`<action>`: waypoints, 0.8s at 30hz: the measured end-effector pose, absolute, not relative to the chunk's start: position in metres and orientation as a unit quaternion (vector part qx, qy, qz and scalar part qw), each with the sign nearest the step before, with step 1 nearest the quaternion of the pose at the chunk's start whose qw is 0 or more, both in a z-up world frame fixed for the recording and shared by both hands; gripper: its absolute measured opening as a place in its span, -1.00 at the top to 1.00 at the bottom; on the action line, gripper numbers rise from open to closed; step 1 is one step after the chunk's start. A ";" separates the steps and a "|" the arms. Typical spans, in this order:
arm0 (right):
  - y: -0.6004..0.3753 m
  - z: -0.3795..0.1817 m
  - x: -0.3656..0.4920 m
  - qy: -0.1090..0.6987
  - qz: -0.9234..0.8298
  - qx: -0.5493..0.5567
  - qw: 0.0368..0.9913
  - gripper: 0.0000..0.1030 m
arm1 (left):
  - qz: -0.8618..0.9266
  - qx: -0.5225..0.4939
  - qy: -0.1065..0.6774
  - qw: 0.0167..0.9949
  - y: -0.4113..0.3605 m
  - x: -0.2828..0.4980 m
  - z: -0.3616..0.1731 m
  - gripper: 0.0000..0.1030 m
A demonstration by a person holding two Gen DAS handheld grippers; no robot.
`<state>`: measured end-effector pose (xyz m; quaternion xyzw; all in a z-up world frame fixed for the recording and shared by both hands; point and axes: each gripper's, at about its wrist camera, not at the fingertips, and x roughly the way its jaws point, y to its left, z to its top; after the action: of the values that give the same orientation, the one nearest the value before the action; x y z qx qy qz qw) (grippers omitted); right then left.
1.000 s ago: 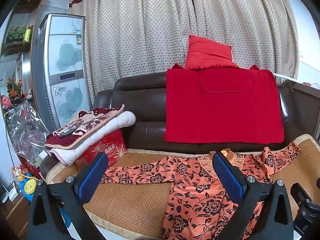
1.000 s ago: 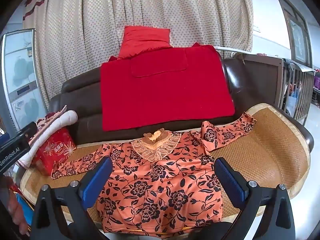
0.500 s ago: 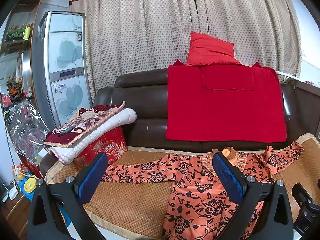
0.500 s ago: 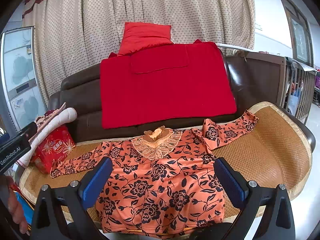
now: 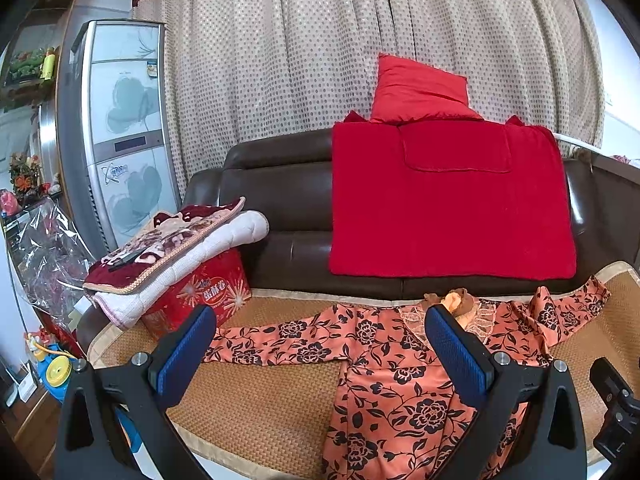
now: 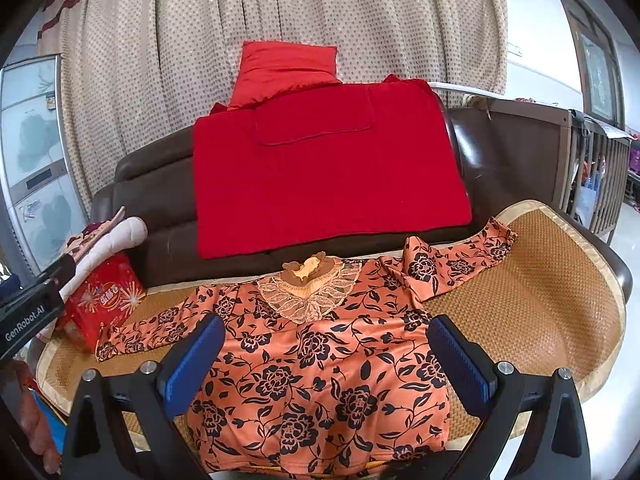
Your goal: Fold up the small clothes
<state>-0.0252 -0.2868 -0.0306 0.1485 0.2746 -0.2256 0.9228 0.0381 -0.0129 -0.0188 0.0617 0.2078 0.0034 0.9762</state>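
Down in the left wrist view, one left gripper (image 5: 320,350) is gaping wide over one orange floral blouse (image 5: 400,364) lying flat, lower centre. Across the right wrist view, one right gripper (image 6: 324,354) is likewise hanging wide above it, lace collar (image 6: 308,292) showing mid-frame.

A brown leather sofa (image 6: 516,168) carries a woven straw mat (image 6: 520,300) on its seat. An orange floral blouse (image 6: 320,372) lies flat on the mat; at nine o'clock stands a red box (image 6: 104,300).
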 end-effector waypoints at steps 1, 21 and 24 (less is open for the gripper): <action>-0.288 -0.031 -0.024 0.275 -0.226 0.149 0.923 -1.00 | 0.004 0.060 0.209 0.976 -0.014 0.040 -0.019 -1.00; -0.344 -0.072 0.021 0.301 -0.239 0.186 0.904 -1.00 | 0.000 0.097 0.239 0.966 -0.063 0.110 -0.059 -1.00; -0.369 -0.088 0.025 0.304 -0.231 0.208 0.900 -1.00 | -0.024 0.107 0.272 0.956 -0.086 0.136 -0.083 -1.00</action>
<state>0.0247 -0.3689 -0.0879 0.2083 0.3045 -0.2313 0.9002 0.1364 -0.0857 -0.0831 0.1072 0.2717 -0.0238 0.9561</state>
